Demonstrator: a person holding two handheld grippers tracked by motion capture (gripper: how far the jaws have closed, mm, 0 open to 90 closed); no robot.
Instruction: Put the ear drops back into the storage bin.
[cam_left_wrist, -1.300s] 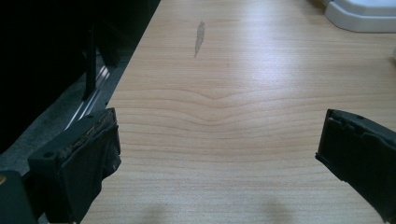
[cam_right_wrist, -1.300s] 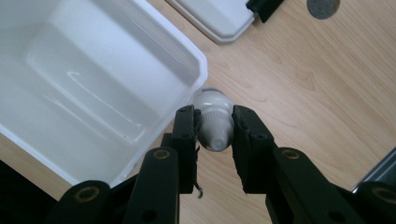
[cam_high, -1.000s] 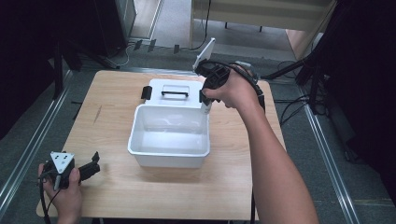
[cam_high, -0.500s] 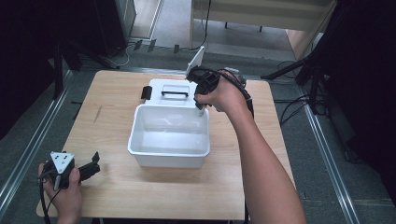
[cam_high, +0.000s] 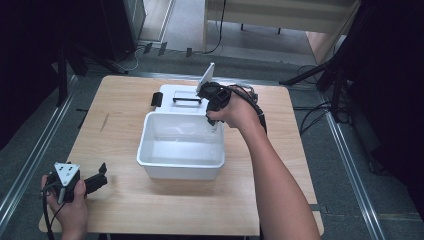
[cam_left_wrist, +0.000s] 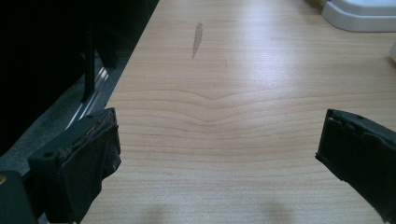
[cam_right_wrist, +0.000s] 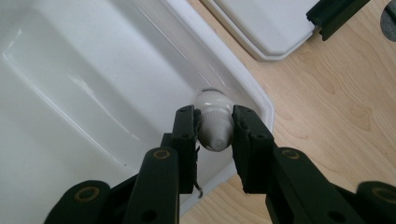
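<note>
A white tub (cam_high: 181, 145) stands in the middle of the wooden counter (cam_high: 280, 170), open at the top. Just behind it, on the far side, lies a white lid (cam_high: 182, 95) with a black handle (cam_high: 187, 99) on top and a black clip (cam_high: 157, 98) at its left end.

The right gripper (cam_high: 214, 107) is held over the far right corner of the tub, the person's right hand (cam_high: 237, 111) wrapped around it and the forearm reaching in from the near right. In the right gripper view its jaws are clamped on a small white bottle (cam_right_wrist: 214, 122), pressed against both sides of it, with the bottle's rounded end pointing down into the tub (cam_right_wrist: 93, 93) close to the inside of the corner. Whether the bottle touches the tub wall cannot be told. The lid (cam_right_wrist: 261, 23) and its clip (cam_right_wrist: 334, 14) show beyond the tub's rim.

The left gripper (cam_high: 97, 179) rests low at the near left corner of the counter, held in the left hand (cam_high: 70, 210), well apart from the tub. In the left gripper view its jaws stand wide apart with bare wood (cam_left_wrist: 224, 116) between them, and a small grey mark (cam_left_wrist: 197, 39) shows on the counter farther off.
</note>
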